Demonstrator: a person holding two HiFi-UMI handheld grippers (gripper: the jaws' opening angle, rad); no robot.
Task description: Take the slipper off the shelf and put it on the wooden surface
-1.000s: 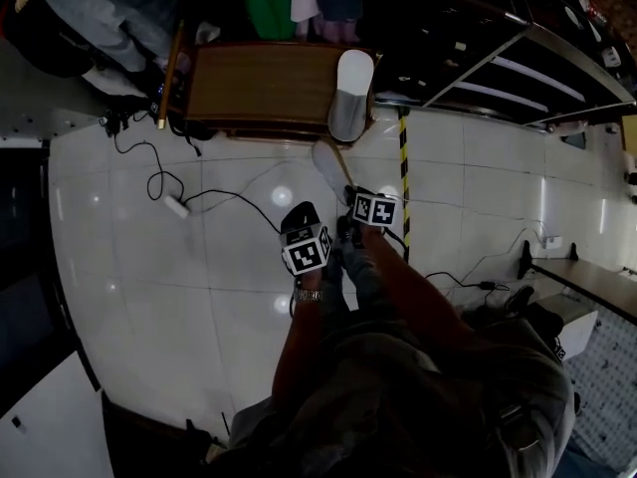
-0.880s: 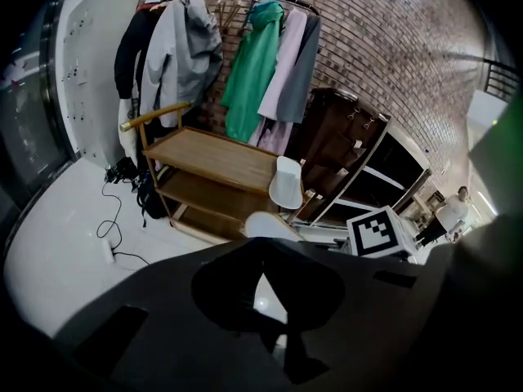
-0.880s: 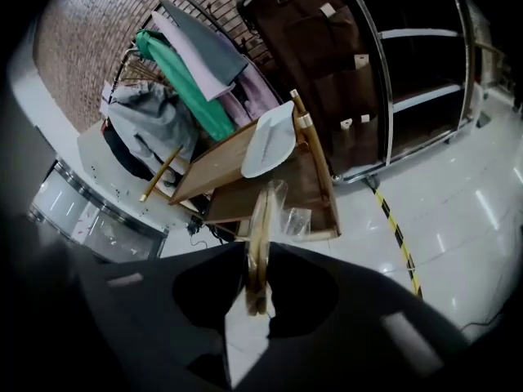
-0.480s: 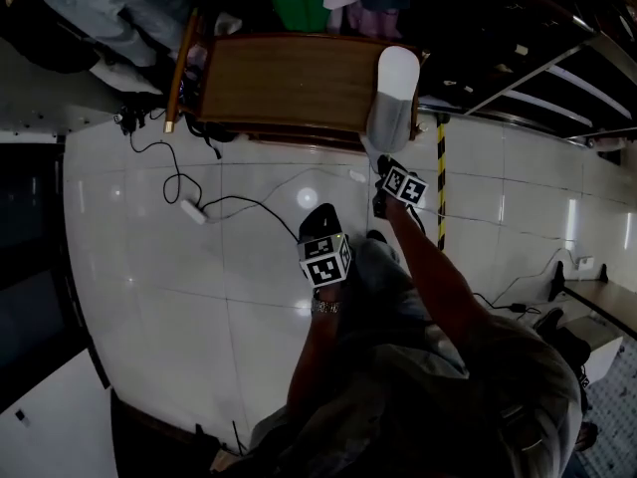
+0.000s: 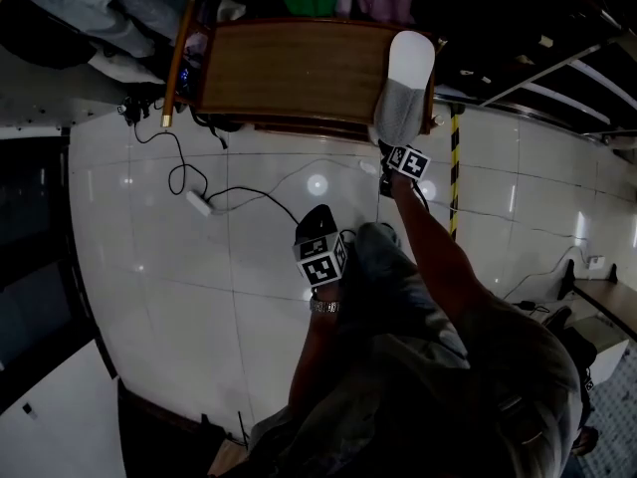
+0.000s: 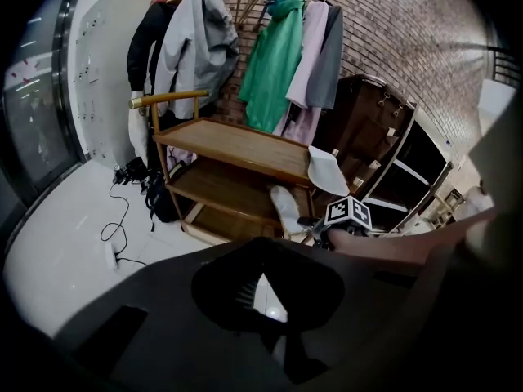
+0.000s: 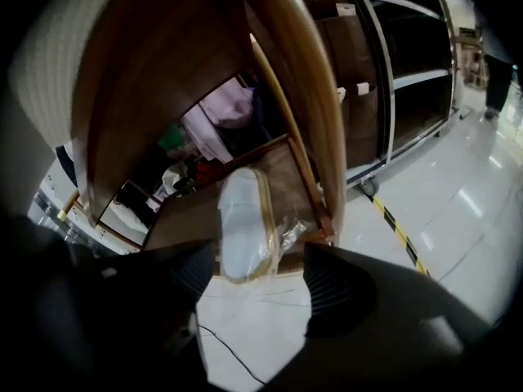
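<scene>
right gripper view: the right claw (image 7: 260, 264) is wide open. its jaws have just been opening, and nothing is between them. just past the tips lies the white slipper (image 7: 239, 219). it rests flat on the lower shelf (image 7: 282, 174) of the wooden rack (image 7: 163, 88), near the rack's right end.

i think the slipper is light, soft and bendy. a pinch on its near end, across the flat sole, should hold it best. some crinkly clear wrap (image 7: 292, 235) touches its right side. the wrap may be slippery or come along with it.

the rack's slanted post (image 7: 306, 166) stands just right of the wrap. the rack's top hangs over the shelf, so there is little room to lift.

another slipper (image 5: 406, 73) already lies on the rack's top, at the right end. the left claw (image 6: 261, 274) is closed on nothing, out in front of the rack. a power strip (image 5: 199, 203) lies on the floor in front of the rack. coats (image 6: 274, 55) hang behind it.
</scene>
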